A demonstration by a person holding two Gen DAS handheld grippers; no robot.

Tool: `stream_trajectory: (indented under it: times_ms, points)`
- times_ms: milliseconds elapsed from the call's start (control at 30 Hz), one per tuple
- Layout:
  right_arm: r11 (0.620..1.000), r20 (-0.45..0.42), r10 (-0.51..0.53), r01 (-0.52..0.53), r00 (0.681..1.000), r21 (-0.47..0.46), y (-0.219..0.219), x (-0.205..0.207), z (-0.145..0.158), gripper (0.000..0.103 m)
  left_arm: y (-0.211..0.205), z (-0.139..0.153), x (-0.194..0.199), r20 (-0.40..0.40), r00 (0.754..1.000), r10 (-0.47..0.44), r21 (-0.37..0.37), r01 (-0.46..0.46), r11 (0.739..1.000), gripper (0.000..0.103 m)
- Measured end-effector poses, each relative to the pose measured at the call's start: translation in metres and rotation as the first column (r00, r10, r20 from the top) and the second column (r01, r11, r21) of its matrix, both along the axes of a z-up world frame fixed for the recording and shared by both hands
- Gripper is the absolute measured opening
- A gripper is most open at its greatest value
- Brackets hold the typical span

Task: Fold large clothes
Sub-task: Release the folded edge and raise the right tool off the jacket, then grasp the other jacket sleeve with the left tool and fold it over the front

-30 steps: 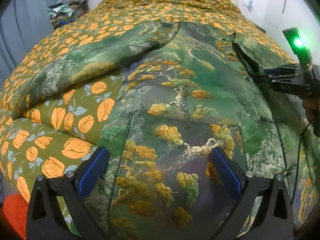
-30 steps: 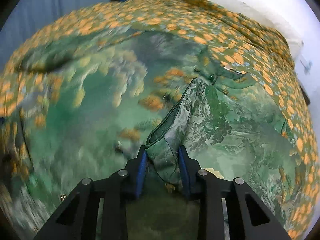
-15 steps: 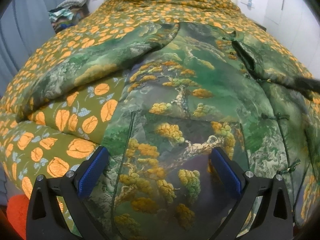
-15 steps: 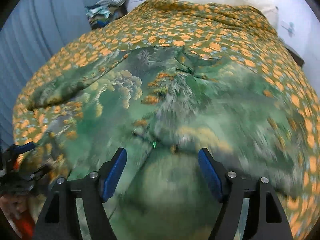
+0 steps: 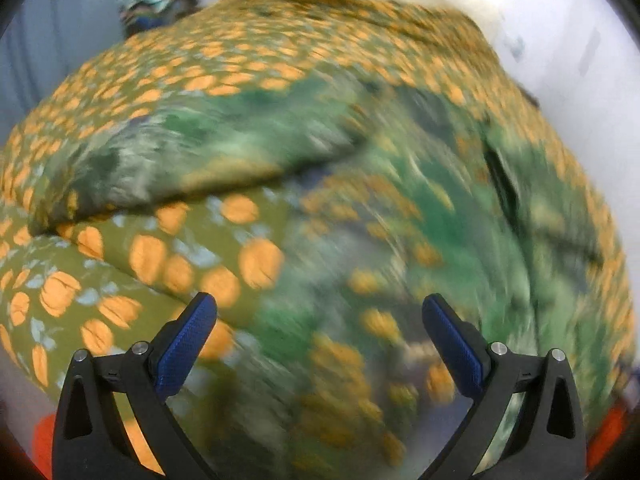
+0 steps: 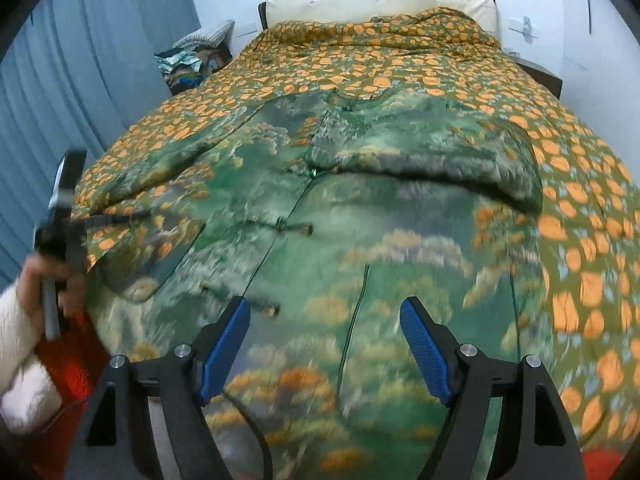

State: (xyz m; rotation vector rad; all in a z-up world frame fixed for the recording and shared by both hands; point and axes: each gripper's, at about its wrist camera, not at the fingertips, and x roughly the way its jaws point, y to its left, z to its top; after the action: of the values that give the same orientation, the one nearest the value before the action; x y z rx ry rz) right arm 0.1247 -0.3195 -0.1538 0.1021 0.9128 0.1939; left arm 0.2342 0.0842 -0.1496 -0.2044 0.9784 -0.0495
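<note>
Hovering over the bed, I see both the right hand-held gripper and left hand-held gripper spread wide, empty, above the green robe lying flat there.

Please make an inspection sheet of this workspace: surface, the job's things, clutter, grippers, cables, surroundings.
Surface: bed with orange-flower bedspread, rumpled.
Job's things: green landscape-print garment spread on the bed; one sleeve folded across its chest, the other sleeve still lying out to the side.
Clutter: pile of fabrics beside the bed.
Grippers: right gripper open, jaws just opened, nothing between them; left gripper open, empty.
Cables: nothing seen.
Surroundings: blue curtain, white pillow, white wall, red rug.
</note>
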Motion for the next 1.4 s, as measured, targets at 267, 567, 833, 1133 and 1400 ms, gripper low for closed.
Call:
stream_trajectory:
  times_ms: [267,567,833,1133,1400]
  points:
    - [0.998,0.022,0.046,-0.045,0.999,-0.038,0.011,-0.006,-0.002,0.077,0.172,-0.037,0.035,-0.136,0.901,0.411,-0.334,-0.432,0.838,0.102]
    - [0.995,-0.001,0.083,-0.083,0.997,-0.052,0.027,-0.006,-0.006,0.077,0.249,-0.066,0.049,-0.155,0.76,0.632,-0.462,-0.621,0.633,0.072]
    - [0.994,0.017,0.102,-0.101,0.995,-0.027,0.035,-0.01,-0.006,0.077,0.228,-0.002,0.07,0.059,0.806,0.589,-0.26,-0.557,0.789,0.01]
    - [0.997,0.055,0.053,-0.056,0.997,0.061,0.017,-0.01,-0.006,0.077,-0.013,0.172,0.102,0.503,0.861,-0.075,0.217,-0.043,0.975,0.01]
    - [0.996,0.096,-0.032,0.023,0.995,0.091,-0.016,-0.022,0.001,0.077,-0.223,0.118,0.115,0.412,0.788,-0.458,0.436,0.27,0.858,0.01]
